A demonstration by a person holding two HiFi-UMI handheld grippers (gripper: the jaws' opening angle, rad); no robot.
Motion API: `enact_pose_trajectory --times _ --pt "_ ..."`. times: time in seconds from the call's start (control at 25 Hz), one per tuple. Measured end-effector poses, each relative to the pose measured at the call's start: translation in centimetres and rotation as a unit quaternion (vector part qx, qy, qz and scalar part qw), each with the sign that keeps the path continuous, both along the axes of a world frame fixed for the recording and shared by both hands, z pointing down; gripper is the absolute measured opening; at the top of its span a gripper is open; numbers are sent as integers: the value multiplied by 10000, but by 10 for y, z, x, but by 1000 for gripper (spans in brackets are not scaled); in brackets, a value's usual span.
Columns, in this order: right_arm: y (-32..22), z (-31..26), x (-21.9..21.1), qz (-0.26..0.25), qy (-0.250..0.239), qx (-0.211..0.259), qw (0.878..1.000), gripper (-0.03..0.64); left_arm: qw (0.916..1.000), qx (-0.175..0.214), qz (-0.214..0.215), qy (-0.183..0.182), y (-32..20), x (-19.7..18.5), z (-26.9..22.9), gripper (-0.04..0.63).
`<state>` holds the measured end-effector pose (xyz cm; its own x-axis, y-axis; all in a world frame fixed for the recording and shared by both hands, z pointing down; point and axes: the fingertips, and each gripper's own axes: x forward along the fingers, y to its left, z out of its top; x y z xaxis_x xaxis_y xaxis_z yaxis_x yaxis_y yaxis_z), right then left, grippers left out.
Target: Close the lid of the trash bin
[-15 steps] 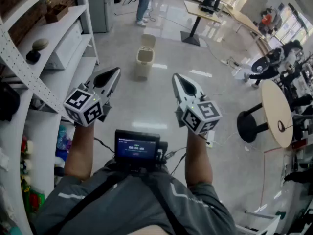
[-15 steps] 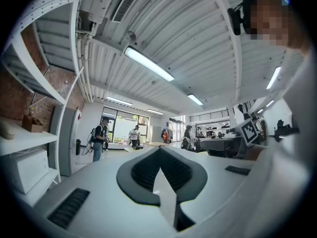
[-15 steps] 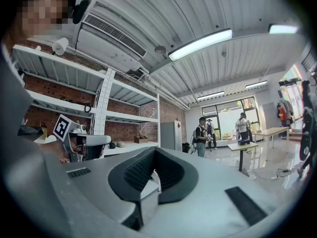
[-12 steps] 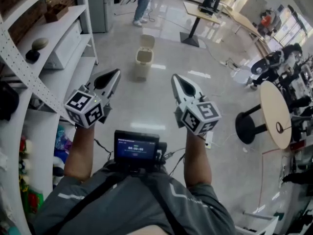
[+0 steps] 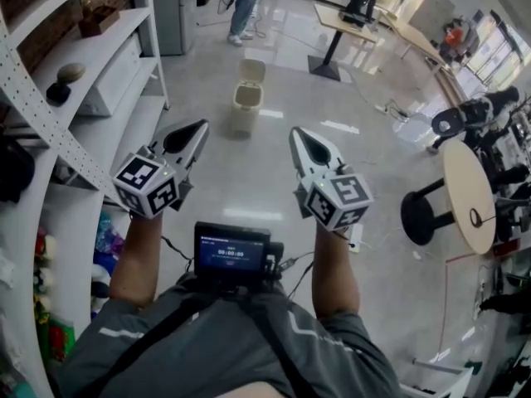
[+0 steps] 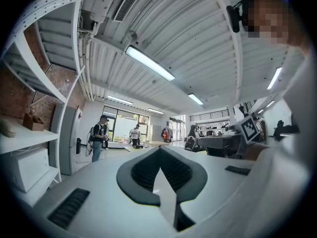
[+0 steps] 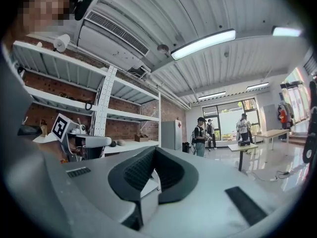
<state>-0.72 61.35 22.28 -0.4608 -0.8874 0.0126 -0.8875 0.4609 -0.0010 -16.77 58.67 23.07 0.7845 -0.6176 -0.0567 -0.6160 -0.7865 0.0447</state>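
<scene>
Close before the chest, the left gripper (image 5: 197,131) and right gripper (image 5: 299,138) have jaws pressed together on nothing, forearms stretched forward side by side. Farther ahead on the floor (image 5: 241,185) stands the bin (image 5: 246,106), lid (image 5: 252,70) raised.

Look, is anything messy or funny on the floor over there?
Only the bin looks odd. It stands alone out on the floor with its lid flipped up. Nothing looks spilled or broken.
</scene>
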Motion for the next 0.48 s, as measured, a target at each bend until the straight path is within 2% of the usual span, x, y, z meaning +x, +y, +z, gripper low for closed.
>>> enact_pose_trajectory --times 0.28,0.48 --pt "-1 -1 -10 43 -45 -11 10000 11 10000 0 81 -15 -1 -9 0 -8" --pt "-2 2 -22 174 46 -14 9998 11 9996 -170 128 189 -5 -19 8 -8"
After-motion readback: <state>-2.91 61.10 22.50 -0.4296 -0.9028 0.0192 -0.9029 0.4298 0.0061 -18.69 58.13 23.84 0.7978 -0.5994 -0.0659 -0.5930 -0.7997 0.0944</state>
